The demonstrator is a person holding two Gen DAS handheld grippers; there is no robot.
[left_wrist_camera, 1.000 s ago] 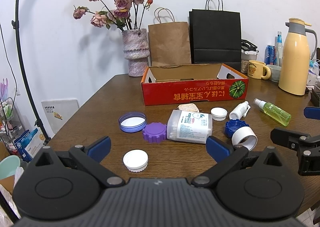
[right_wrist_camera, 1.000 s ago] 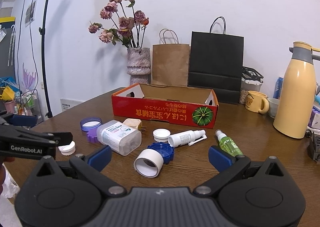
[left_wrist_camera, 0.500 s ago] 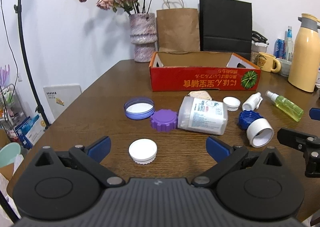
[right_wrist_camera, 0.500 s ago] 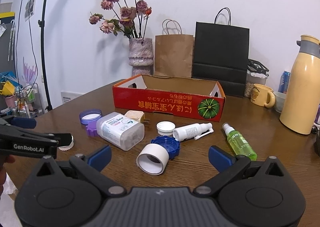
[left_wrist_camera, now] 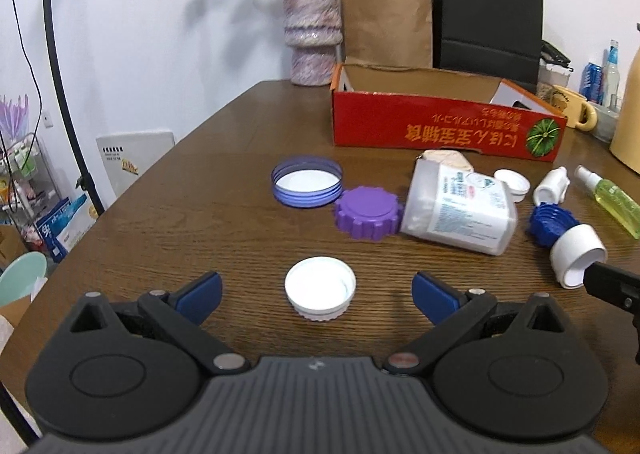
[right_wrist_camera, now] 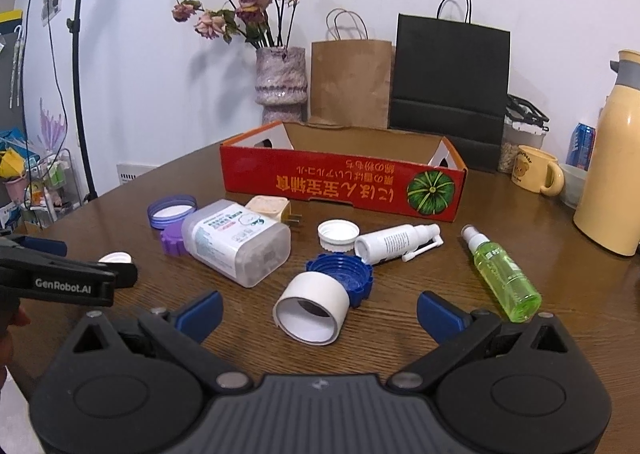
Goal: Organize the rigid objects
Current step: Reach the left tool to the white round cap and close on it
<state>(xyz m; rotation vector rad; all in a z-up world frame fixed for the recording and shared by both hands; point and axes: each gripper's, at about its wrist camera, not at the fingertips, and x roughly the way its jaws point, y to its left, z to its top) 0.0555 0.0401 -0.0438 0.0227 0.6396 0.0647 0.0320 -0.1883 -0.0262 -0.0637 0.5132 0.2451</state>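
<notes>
My left gripper (left_wrist_camera: 318, 292) is open, its jaws on either side of a white screw cap (left_wrist_camera: 320, 288) on the wooden table. My right gripper (right_wrist_camera: 318, 308) is open, its jaws either side of a white tape roll (right_wrist_camera: 310, 308) lying against a blue cap (right_wrist_camera: 342, 270). Nearby lie a clear labelled container (right_wrist_camera: 236, 246), a purple cap (left_wrist_camera: 368, 212), a blue-rimmed lid (left_wrist_camera: 306, 182), a white spray bottle (right_wrist_camera: 394, 244), a green spray bottle (right_wrist_camera: 502, 274), a small white cap (right_wrist_camera: 338, 234) and a beige plug (right_wrist_camera: 272, 208). The red cardboard box (right_wrist_camera: 344, 184) stands open behind them.
At the back stand a vase of dried roses (right_wrist_camera: 280, 82), a brown paper bag (right_wrist_camera: 350, 82) and a black bag (right_wrist_camera: 448, 82). A yellow thermos (right_wrist_camera: 612, 158) and mug (right_wrist_camera: 532, 174) stand at right. The table's left edge (left_wrist_camera: 132, 182) drops off to floor clutter.
My left gripper has moved forward and lower, so the white cap now lies between its jaws. My right gripper has moved closer to the tape roll.
</notes>
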